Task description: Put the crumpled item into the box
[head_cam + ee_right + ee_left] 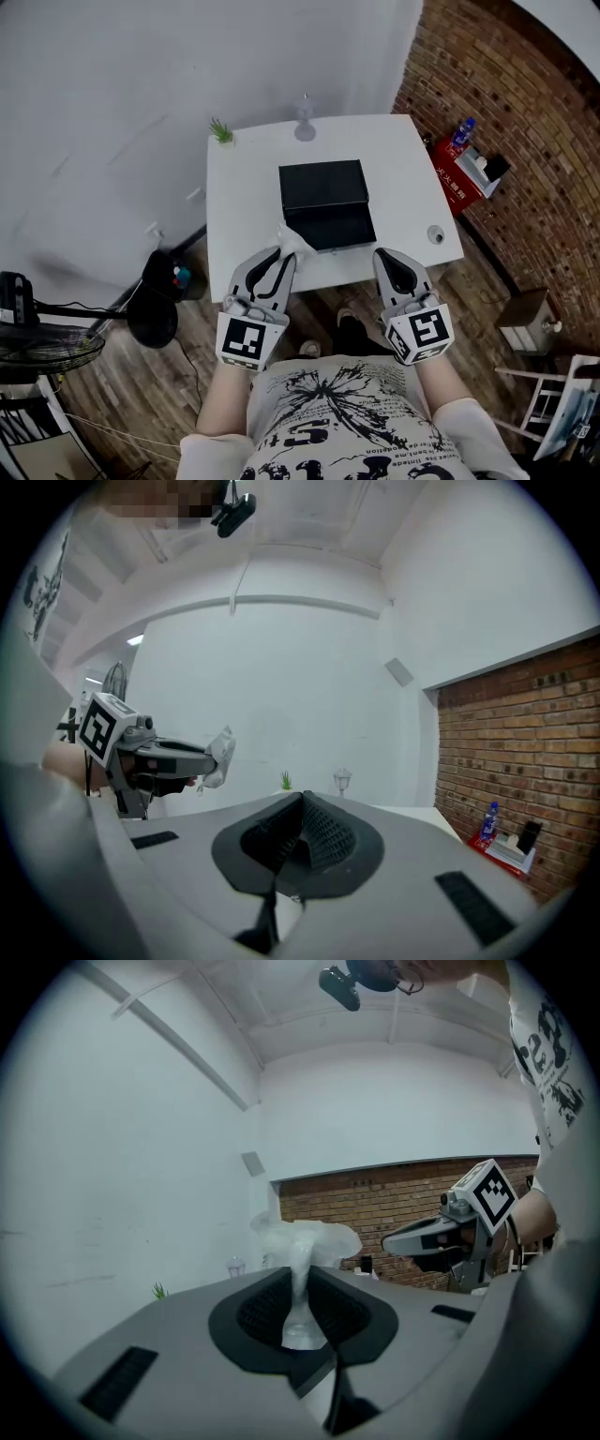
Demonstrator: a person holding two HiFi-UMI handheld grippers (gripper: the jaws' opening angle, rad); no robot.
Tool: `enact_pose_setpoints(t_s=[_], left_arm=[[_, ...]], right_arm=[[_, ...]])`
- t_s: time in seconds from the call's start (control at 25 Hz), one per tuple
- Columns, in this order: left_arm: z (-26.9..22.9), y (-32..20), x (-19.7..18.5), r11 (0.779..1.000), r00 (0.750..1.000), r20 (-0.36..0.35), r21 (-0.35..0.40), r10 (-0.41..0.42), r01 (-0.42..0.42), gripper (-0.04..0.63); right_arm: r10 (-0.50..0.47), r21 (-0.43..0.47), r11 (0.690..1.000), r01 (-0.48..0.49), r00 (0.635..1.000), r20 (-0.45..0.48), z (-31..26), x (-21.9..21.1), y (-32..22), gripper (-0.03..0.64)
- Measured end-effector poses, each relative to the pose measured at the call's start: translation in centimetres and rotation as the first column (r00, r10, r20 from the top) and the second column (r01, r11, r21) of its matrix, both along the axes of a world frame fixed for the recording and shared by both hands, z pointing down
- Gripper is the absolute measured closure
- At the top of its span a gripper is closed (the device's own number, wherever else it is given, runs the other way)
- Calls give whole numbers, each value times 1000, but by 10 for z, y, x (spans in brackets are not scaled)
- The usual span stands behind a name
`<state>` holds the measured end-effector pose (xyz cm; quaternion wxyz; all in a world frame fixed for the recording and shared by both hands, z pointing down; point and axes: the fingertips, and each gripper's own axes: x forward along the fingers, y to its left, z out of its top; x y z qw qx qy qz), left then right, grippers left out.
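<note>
The crumpled item (292,239), a white wad of thin paper, is pinched in the left tongs (284,251). In the left gripper view the two dark ribbed pads press on its narrow lower part from both sides, leaving only a slim gap filled by the paper, while the looser, fuller part of the crumpled item (305,1241) billows out above the tips of the left tongs (302,1277). From the head view the wad shows at the front left corner of the box (326,202), overlapping its edge; whether it touches the box cannot be told. The box is black and lies open, its two halves side by side near the middle of the white worktop (244,187). The right tongs (386,255) are held just off the box's front right corner, over the near edge of the worktop. In the right gripper view the right tongs (302,803) have their pads brought together with nothing between them, and the left tongs (208,755) show off to the side with the crumpled item (221,757) at their tip. At the far edge of the worktop stand a small green plant (221,131) and a small clear lantern-shaped piece (305,122). A brick wall (525,141) runs along the right.
</note>
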<state>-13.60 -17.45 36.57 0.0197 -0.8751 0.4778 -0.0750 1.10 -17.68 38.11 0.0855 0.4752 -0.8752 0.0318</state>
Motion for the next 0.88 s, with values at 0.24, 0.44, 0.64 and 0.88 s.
enact_pose_setpoints(t_s=[0.24,0.44,0.64,0.88], left_arm=[[26,-53,17,997,996,92,-81,2,5,529],[66,-103,31,989,988,148,-150,37,-15,529],[126,-146,53,955,961,228,-283,157,-89,529],[202,-171,81,857,908,269,-491,320,-156,529]], right_arm=[[-80,-31,996,80,997,12,7,3,-64,603],[-136,-75,988,136,991,2,29,5,-107,601],[-136,-134,981,137,991,19,57,18,-145,601],[-134,-200,970,135,991,22,88,35,-178,601]])
